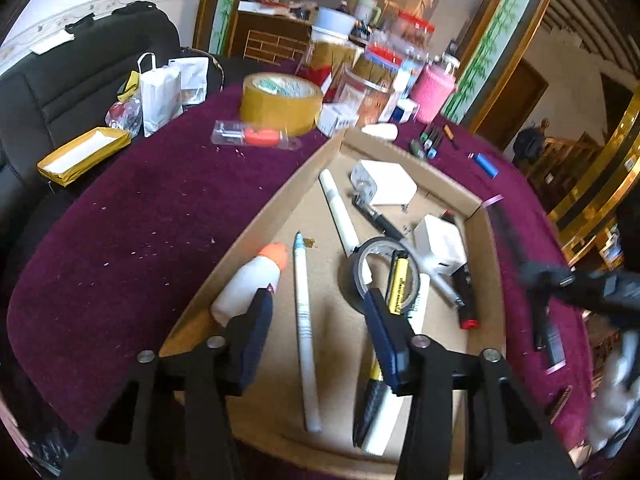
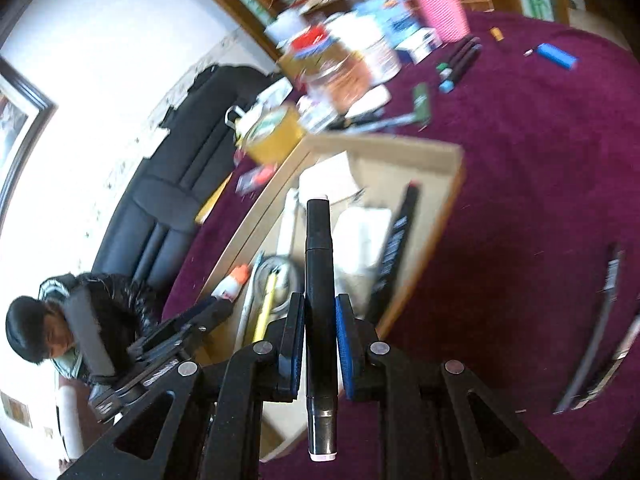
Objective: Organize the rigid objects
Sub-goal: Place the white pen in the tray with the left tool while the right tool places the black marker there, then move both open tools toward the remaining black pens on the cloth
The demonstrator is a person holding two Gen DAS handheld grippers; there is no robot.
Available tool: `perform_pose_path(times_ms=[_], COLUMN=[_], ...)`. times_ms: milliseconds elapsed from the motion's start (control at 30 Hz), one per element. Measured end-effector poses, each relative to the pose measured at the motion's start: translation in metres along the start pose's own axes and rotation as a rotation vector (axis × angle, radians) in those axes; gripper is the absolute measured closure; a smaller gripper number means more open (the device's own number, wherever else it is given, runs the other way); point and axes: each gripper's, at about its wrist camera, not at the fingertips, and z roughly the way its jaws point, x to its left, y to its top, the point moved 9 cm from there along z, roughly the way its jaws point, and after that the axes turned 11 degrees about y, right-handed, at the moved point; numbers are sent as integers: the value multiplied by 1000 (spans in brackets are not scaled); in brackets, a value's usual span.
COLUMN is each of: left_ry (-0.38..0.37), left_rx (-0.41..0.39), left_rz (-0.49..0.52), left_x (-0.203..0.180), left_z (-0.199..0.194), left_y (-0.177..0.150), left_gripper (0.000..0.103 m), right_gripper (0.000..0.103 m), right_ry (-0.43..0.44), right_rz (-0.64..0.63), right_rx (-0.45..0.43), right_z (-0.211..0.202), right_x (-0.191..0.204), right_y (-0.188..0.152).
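My left gripper hangs wide open over the near end of the cardboard tray, holding nothing; a long white pen lies on the tray floor in the gap between its fingers. By the left finger I see a white glue bottle with an orange cap, resting against the tray's left wall. By the right finger sits a roll of black tape, with a yellow marker lying through its middle. Farther along the tray there are a white tube, a white charger, a small white cube, a black pen and a black stick with a red end. My right gripper is closed on a black marker, which its blue pads pinch about midway along the barrel; the marker points forward over the tray, its silver end toward the camera. The tray sits on the desk, which is covered in a purple cloth. On the cloth beyond the tray I make out a big roll of yellow tape, a blister pack with an orange item, a pink basket, a cluster of markers and a blue lighter. The right view is blurred, so smaller items there I cannot identify.
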Motion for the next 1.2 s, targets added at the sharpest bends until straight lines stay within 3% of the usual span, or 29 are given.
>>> perform_pose_path(times_ms=[67,300,533,700,800,967,1200], left_ry=[-2,3,-10,-3,5,23,21], left_rx=[-19,-67,-64,-74,-92,-104,-104], left_rz=[-23,-41,-71,-78,-79,-70,-14], left_x=[6,18,25,24,23,15,-15], left_z=[-9,-25,-25,-30,-36,-42,-49], left_y=[0,-2,-3,-2,-1,-2,-8], left_gripper=[46,41,37,34,29,26,26], right_gripper=[86,86,84,77,62,38,36], right_ry=[-14,-126,-168,-192,-240,-376,-550], right_rz=[5,59,61,-20,-116,-239,-250], right_rx=[23,60,59,33,-21,-194,-337], right_z=[17,49,49,43,28,-19,-76], right_x=[4,-1,-6,5,14,17,-9], right_y=[-6,-25,-31,-31,-30,-26,-25])
